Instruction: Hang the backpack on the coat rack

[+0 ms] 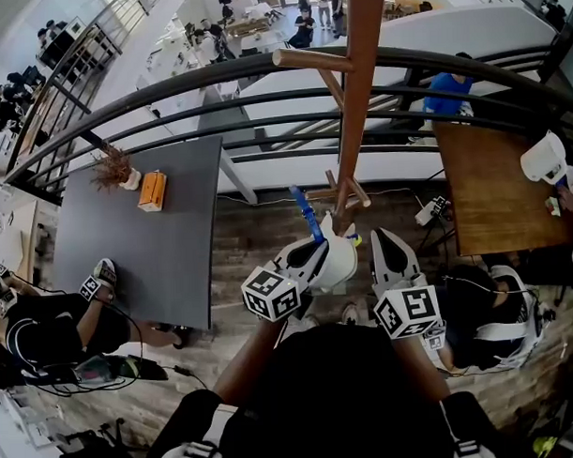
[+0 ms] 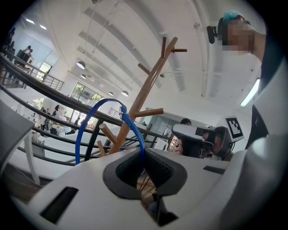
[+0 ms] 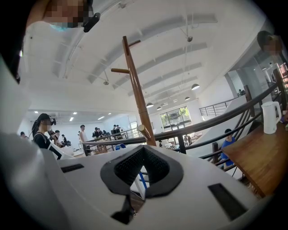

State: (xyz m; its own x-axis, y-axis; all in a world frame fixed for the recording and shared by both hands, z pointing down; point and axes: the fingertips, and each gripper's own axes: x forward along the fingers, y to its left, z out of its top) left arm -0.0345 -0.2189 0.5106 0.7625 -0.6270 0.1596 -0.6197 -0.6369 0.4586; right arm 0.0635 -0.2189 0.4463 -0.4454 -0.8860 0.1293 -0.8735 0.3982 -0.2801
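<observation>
The wooden coat rack (image 1: 353, 108) stands right in front of me, its pegs (image 2: 150, 112) branching off the pole (image 3: 135, 90). My left gripper (image 1: 317, 249) is shut on the backpack's thin blue hanging loop (image 2: 87, 126), which arches up out of the jaws (image 2: 143, 167) to the left of the pole. In the head view the blue loop (image 1: 307, 215) sticks up just left of the rack's foot. My right gripper (image 1: 388, 243) sits beside it to the right, shut (image 3: 143, 168) and holding nothing I can see. The bag's body is hidden under the grippers.
A dark curved railing (image 1: 263, 83) runs behind the rack. A grey table (image 1: 146, 247) with an orange box (image 1: 152, 190) is on the left. At right, a wooden table (image 1: 492, 197) carries a white kettle (image 1: 544, 156). People sit on the floor at both sides (image 1: 46, 326) (image 1: 486, 310).
</observation>
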